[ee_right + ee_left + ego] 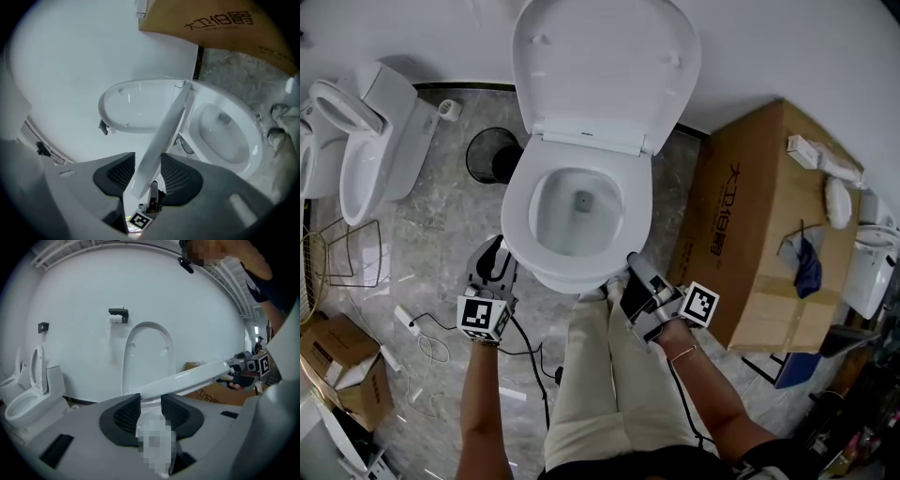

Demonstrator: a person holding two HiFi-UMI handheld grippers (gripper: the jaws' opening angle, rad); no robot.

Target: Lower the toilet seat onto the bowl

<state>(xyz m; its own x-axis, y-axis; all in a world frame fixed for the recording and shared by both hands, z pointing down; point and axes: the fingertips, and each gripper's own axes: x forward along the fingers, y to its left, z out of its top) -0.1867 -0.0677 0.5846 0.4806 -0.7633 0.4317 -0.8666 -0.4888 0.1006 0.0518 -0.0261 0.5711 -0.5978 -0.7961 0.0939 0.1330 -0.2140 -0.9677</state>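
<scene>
The left hand-held gripper and right hand-held gripper both clamp 1 tilted toilet seat.

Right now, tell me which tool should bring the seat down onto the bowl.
Left, probably. The left tool holds the seat squarely between its pads; in the right tool the seat crosses slantwise, a less sure hold.

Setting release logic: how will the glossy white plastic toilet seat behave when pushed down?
Likely stiff: the white plastic toilet seat runs straight between left gripper and right gripper, no sag. Glossy, so probably slippery. Hinged at the rear, it should swing down, not slide.
</scene>
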